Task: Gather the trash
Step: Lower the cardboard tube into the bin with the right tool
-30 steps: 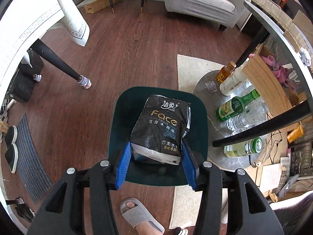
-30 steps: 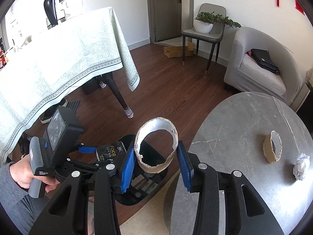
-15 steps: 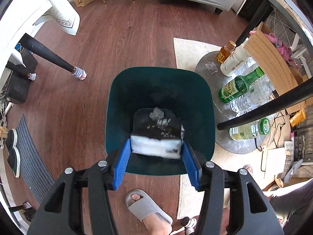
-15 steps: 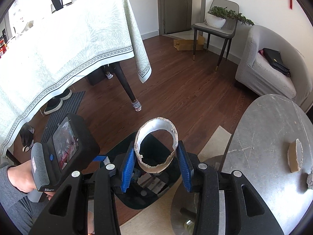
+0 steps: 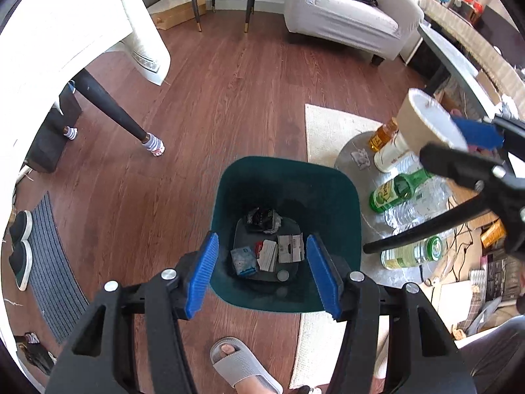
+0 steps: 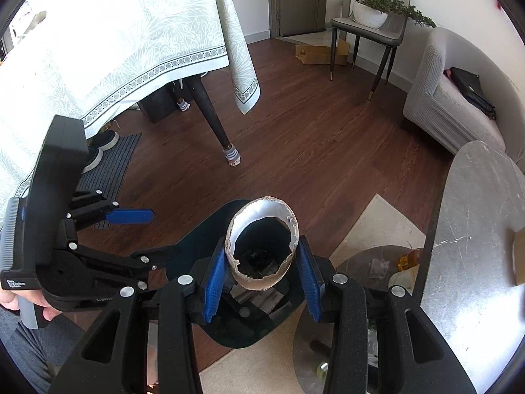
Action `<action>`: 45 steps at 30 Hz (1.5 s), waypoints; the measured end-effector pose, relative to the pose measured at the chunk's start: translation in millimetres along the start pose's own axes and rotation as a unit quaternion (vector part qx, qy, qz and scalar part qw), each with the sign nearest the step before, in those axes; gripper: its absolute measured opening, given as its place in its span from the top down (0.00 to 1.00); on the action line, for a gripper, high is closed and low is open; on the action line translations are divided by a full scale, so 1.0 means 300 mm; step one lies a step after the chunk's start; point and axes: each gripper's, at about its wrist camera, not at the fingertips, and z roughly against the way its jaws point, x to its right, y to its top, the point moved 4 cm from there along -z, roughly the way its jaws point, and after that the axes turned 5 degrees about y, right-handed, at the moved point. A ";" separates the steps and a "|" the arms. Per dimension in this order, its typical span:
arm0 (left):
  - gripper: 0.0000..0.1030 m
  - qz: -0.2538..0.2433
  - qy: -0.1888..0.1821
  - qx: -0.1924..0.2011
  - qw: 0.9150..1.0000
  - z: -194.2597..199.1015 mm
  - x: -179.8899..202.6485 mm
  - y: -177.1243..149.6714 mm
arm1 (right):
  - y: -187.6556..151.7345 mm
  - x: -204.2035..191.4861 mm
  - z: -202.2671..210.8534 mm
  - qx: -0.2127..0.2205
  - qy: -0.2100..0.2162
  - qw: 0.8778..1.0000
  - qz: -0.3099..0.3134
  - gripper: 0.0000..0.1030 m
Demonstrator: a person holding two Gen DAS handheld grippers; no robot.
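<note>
Black tissue pack [image 5: 262, 218] lies crumpled at the bottom of the dark green trash bin [image 5: 347, 197], beyond the left gripper [image 5: 262, 271], whose jaws now stand wide w/ nothing between them. 0.5 s ago that pack was still clamped between the blue pads; it has since dropped in. Other scraps in the bin: a pale blue packet [image 5: 243, 261], white card [image 5: 267, 255], grey cardboard piece [image 5: 290, 248], all directly between the jaws in the left wrist view.

Right gripper [image 6: 261, 271] keeps its jaws closed on a torn paper cup [image 6: 262, 249], rim facing the camera, and has moved over the bin [image 6: 193, 249] vs. 0.5 s ago; bin contents show through the cup's broken base.

Right of the left jaws: low round tray [image 5: 347, 161] w/ a green bottle [image 5: 398, 188], an orange bottle [image 5: 382, 134], clear bottles. Grey slipper [image 5: 244, 369] below the jaws. Wood floor [image 5: 229, 98] beyond.
</note>
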 end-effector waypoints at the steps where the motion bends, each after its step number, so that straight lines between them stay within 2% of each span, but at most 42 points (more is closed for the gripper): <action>1: 0.43 0.009 0.000 0.007 1.000 0.017 -0.017 0.009 | -0.002 -0.003 -0.013 -0.003 0.001 1.000 0.000 0.59; 10: 0.53 0.062 -0.020 0.064 0.996 0.159 -0.118 0.069 | -0.058 -0.051 -0.164 -0.045 0.011 0.999 -0.002 0.59; 18: 0.67 0.063 -0.032 0.109 0.992 0.266 -0.113 0.111 | -0.137 -0.082 -0.317 -0.092 0.017 0.996 -0.001 0.59; 21: 0.69 0.062 -0.042 0.122 0.990 0.301 -0.098 0.125 | -0.153 -0.091 -0.359 -0.104 0.016 0.994 0.004 0.59; 31: 0.69 0.048 -0.052 0.146 0.987 0.371 -0.033 0.156 | -0.214 -0.090 -0.447 -0.134 0.005 0.991 0.010 0.58; 36: 0.69 0.051 -0.057 0.156 0.985 0.402 -0.021 0.167 | -0.229 -0.092 -0.452 -0.136 -0.004 0.990 0.023 0.56; 39: 0.69 0.053 -0.060 0.160 0.984 0.413 -0.018 0.173 | -0.227 -0.092 -0.444 -0.131 0.002 0.991 0.021 0.49; 45: 0.69 0.054 -0.064 0.166 0.983 0.426 -0.004 0.177 | -0.219 -0.099 -0.408 -0.122 0.005 0.992 0.028 0.49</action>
